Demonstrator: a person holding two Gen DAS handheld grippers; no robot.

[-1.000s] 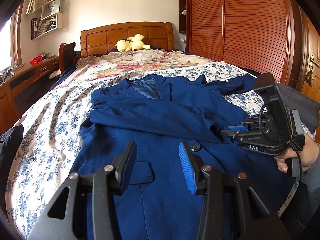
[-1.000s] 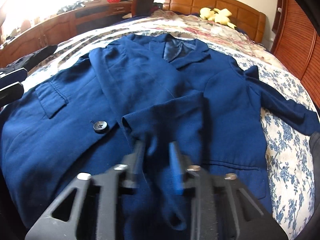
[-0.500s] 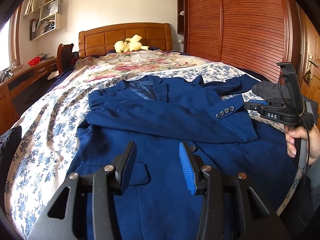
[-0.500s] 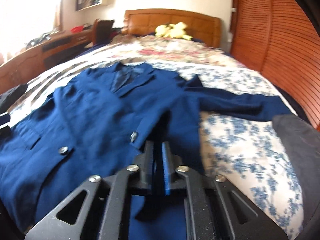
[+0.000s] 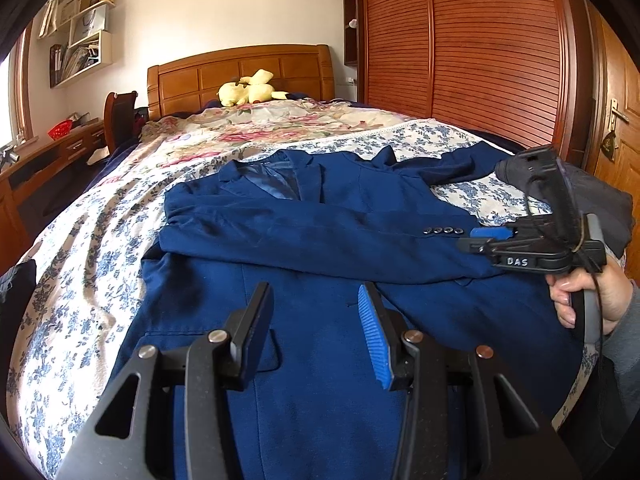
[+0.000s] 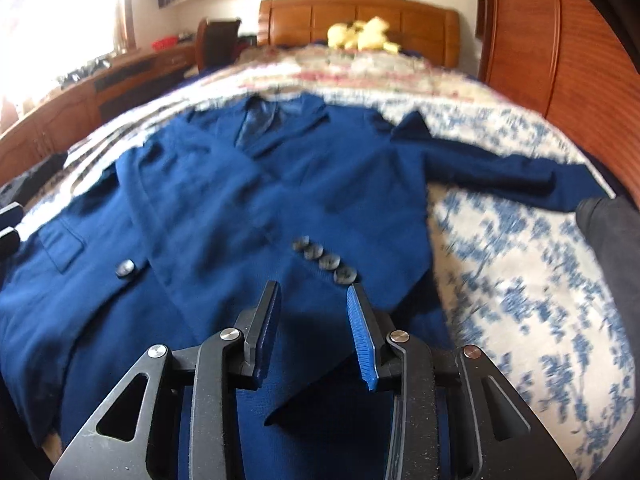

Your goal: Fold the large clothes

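A blue jacket [image 5: 320,240] lies flat on the bed [image 5: 100,240], one sleeve [image 6: 248,232] folded across its front, cuff toward 3 o'clock. The left gripper [image 5: 316,328] hovers above the hem, fingers apart and empty. The right gripper [image 6: 312,320] is opening over the cuff, pads clear of the cloth.
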